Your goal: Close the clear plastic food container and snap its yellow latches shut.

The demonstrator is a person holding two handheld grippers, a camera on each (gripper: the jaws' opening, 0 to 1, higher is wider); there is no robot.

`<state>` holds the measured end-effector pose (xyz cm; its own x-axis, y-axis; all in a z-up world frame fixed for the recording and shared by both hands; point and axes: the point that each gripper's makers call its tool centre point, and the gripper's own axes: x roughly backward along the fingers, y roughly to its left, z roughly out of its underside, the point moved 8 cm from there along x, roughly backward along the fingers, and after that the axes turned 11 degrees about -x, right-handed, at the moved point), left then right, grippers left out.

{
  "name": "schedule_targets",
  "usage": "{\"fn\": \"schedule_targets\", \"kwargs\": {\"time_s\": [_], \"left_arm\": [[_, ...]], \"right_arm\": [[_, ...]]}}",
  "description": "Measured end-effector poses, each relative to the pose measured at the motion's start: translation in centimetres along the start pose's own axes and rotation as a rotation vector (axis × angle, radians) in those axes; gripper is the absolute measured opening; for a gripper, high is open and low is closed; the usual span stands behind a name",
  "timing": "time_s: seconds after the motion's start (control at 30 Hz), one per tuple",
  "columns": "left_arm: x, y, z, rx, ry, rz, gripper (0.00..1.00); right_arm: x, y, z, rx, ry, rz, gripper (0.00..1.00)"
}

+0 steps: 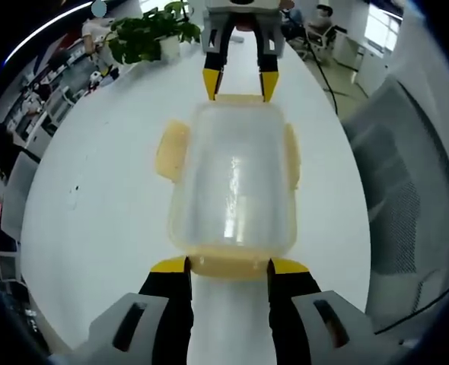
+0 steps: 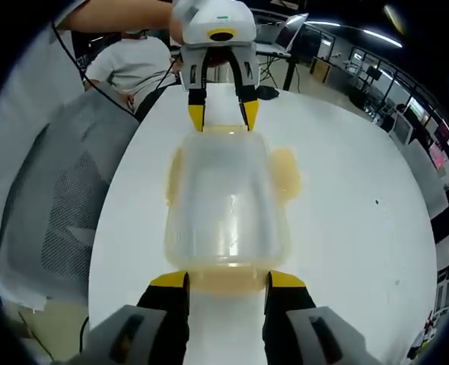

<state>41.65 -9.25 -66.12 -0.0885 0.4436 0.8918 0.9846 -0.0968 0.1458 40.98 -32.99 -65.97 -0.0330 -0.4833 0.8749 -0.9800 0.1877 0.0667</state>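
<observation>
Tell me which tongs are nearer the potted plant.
Right. The right tongs sit at the container's far end, close to the plant; the left tongs are at its near end, the container between.

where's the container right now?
The container sits lid-on on the white table, centred in both gripper views, between the left gripper and right gripper, one at each end latch.

White table (image 1: 95, 198), potted plant (image 1: 150, 34), grey mesh chair (image 2: 65, 205).
</observation>
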Motion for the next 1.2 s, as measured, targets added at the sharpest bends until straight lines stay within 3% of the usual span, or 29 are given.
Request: {"fn": "schedule_targets", "kwargs": {"time_s": [1.2], "left_arm": [[-0.6, 0.0, 0.4, 0.044, -0.011, 0.029, 0.36]], "right_arm": [[-1.2, -1.0, 0.4, -0.017, 0.025, -0.06, 0.35]]}}
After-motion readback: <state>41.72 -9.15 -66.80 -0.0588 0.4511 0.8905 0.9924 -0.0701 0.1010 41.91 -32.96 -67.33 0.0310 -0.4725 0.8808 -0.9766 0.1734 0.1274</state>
